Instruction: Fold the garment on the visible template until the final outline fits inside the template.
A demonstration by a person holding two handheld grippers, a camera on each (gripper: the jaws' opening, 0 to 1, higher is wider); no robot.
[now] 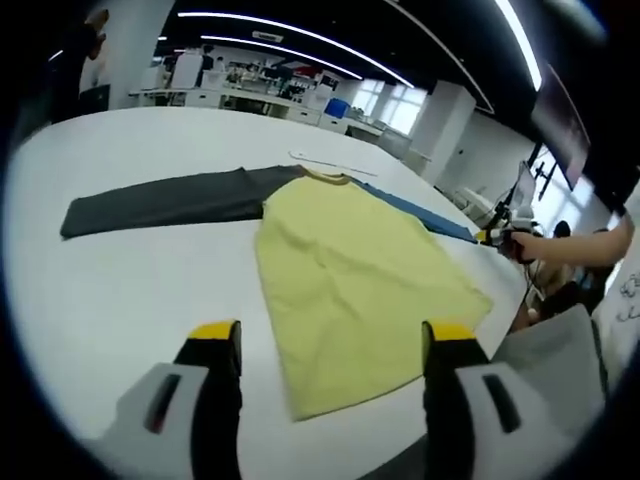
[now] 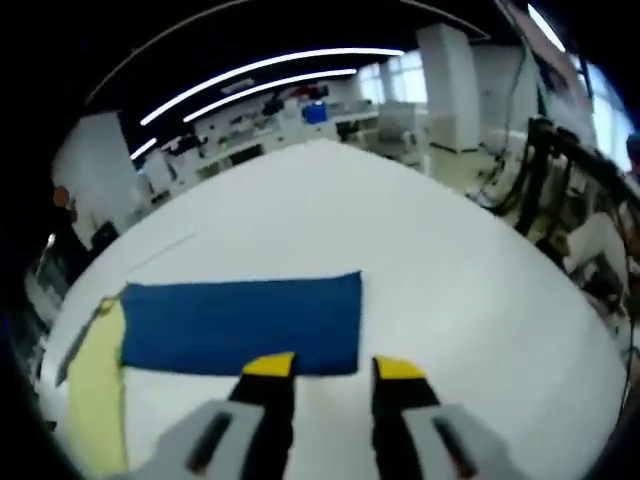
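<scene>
A long-sleeved shirt lies flat on the white table (image 1: 130, 290). It has a yellow body (image 1: 350, 270), a dark grey sleeve (image 1: 160, 200) stretched to the left and a blue sleeve (image 1: 430, 218) to the right. My left gripper (image 1: 332, 332) hovers open over the yellow hem, with nothing between its yellow-tipped fingers. In the right gripper view the blue sleeve (image 2: 240, 323) lies spread out, with the yellow body (image 2: 95, 390) at its left. My right gripper (image 2: 334, 368) stands open just short of the sleeve's near edge by the cuff. It also appears at the sleeve's end (image 1: 497, 237).
A thin pale line (image 1: 330, 165) is marked on the table beyond the collar. A person's arm (image 1: 580, 245) reaches in from the right, past the table edge. Desks and shelves (image 1: 250, 95) stand far behind. Chairs and equipment (image 2: 580, 230) crowd the right side.
</scene>
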